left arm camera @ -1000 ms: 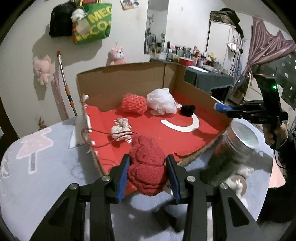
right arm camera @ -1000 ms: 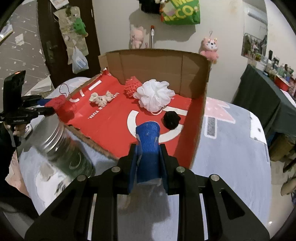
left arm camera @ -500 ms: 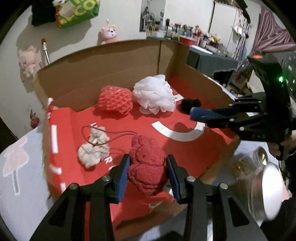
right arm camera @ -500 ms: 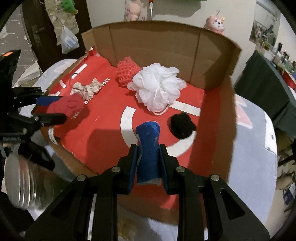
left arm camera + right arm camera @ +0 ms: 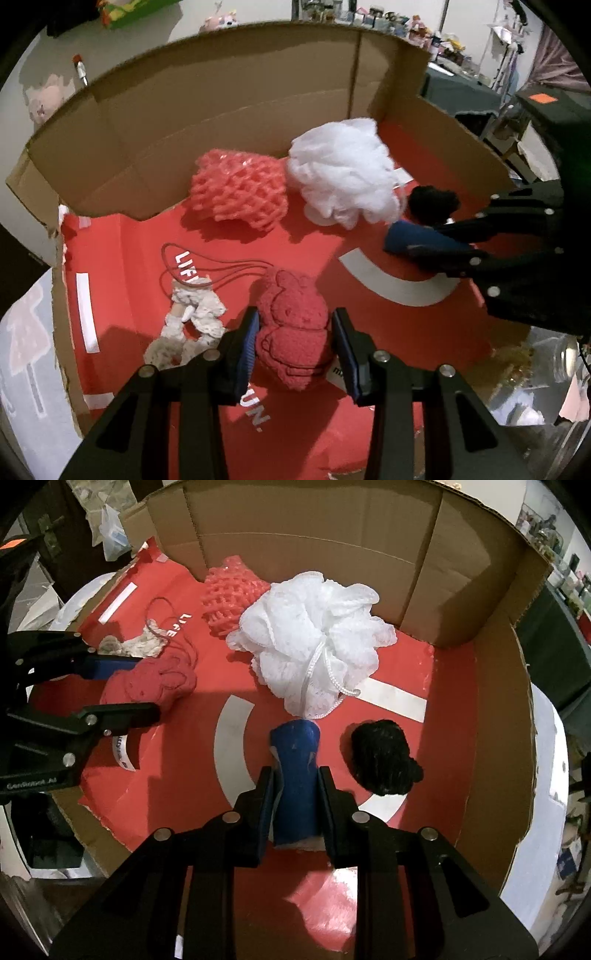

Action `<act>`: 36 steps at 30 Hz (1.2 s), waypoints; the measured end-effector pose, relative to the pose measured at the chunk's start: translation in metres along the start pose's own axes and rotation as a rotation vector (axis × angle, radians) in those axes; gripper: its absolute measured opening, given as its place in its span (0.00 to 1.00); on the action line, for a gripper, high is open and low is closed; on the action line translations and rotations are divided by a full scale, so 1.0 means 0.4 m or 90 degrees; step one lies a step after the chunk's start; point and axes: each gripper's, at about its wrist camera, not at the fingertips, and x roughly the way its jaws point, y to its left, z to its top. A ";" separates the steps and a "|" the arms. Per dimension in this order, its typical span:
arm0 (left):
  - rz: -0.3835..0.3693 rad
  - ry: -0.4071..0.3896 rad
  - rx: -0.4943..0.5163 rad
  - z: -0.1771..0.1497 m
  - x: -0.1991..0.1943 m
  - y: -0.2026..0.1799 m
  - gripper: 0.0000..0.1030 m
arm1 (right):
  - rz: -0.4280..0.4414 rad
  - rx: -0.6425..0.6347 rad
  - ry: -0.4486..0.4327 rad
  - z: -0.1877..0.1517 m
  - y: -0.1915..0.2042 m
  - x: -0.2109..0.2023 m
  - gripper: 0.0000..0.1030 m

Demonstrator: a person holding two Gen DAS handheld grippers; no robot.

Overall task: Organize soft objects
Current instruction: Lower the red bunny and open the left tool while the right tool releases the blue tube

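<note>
My left gripper [image 5: 294, 339] is shut on a red knitted plush toy [image 5: 291, 332] and holds it low over the red floor of the open cardboard box [image 5: 221, 110]. The toy also shows in the right wrist view [image 5: 151, 686]. My right gripper [image 5: 295, 775] is shut with its blue pads [image 5: 297, 753] pressed together, empty, over the box floor; it shows in the left wrist view [image 5: 413, 243]. In the box lie a white mesh bath pouf [image 5: 314, 642], a red net sponge [image 5: 229, 590], a black fuzzy ball [image 5: 380, 760] and a white scrunchie [image 5: 188, 325].
The box [image 5: 491, 701] has tall cardboard walls at the back and right and a low torn front edge. A glass jar with a metal lid [image 5: 546, 369] stands outside the box at the right. The box rests on a pale patterned tablecloth [image 5: 22, 332].
Both grippers have moved forward over the box floor and lower. The red plush toy has gone with the left gripper, from outside the front edge to inside the box beside the scrunchie.
</note>
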 end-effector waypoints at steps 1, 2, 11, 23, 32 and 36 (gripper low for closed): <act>0.002 0.001 0.001 0.001 0.003 0.002 0.41 | -0.002 -0.002 0.001 0.001 0.000 0.001 0.21; 0.002 0.001 0.002 0.002 0.004 0.003 0.41 | -0.004 -0.004 0.002 0.001 0.000 0.001 0.21; 0.012 0.014 0.008 0.019 0.027 -0.002 0.42 | -0.007 -0.012 0.019 0.005 -0.004 0.014 0.22; 0.010 0.018 0.007 0.015 0.034 -0.001 0.44 | -0.014 -0.019 0.032 0.024 0.029 0.053 0.23; 0.007 -0.002 -0.004 0.011 -0.002 0.008 0.58 | -0.017 -0.021 0.036 0.022 0.039 0.051 0.23; -0.001 -0.022 -0.014 -0.001 -0.031 0.006 0.61 | -0.017 -0.018 0.031 0.011 0.041 0.032 0.24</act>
